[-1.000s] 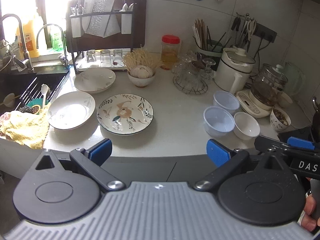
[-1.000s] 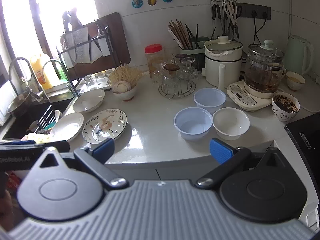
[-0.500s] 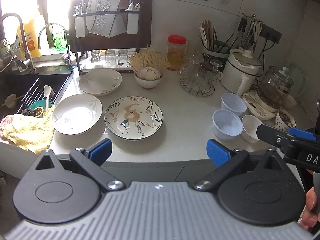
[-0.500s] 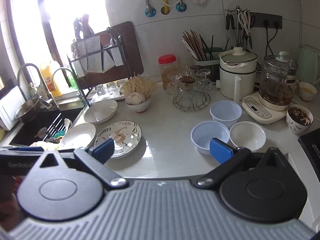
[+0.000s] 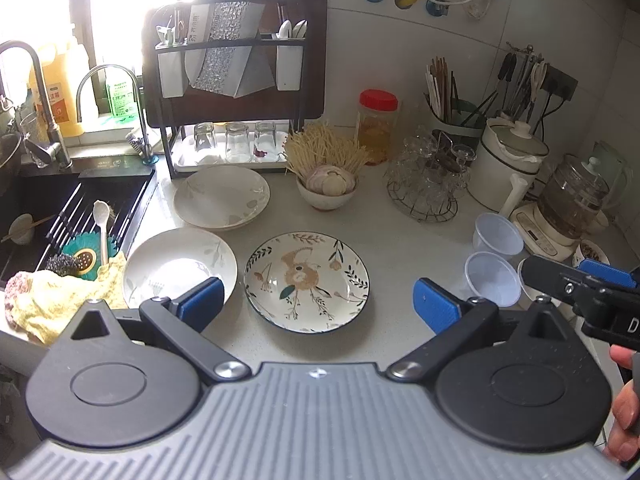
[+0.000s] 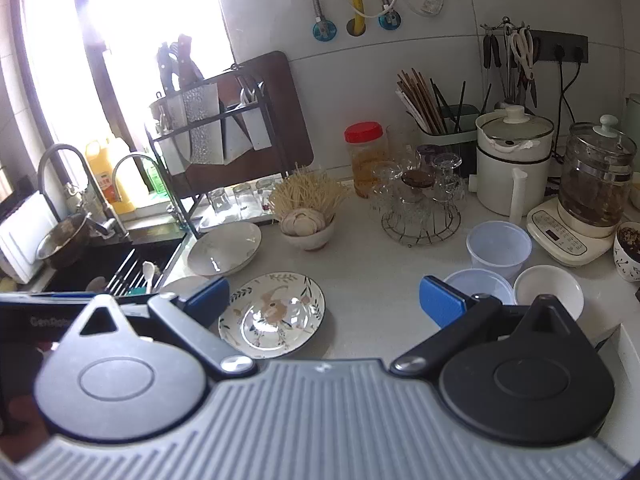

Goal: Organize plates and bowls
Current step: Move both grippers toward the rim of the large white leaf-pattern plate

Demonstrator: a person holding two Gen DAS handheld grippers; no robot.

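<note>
Left gripper (image 5: 316, 304) spread wide over the floral plate (image 5: 306, 282); right gripper (image 6: 324, 300) wide too, holding nothing, near 2 plastic bowls (image 6: 498, 246).

Glossy glazed floral plate (image 5: 306, 281), translucent plastic bowls (image 5: 493, 278), smooth pale countertop (image 5: 404, 240), soft yellow cloth (image 5: 52, 300).

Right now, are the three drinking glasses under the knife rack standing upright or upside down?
Upside down, it seems. The three glasses stand in a row on the white tray under the rack, thick bases up.
</note>
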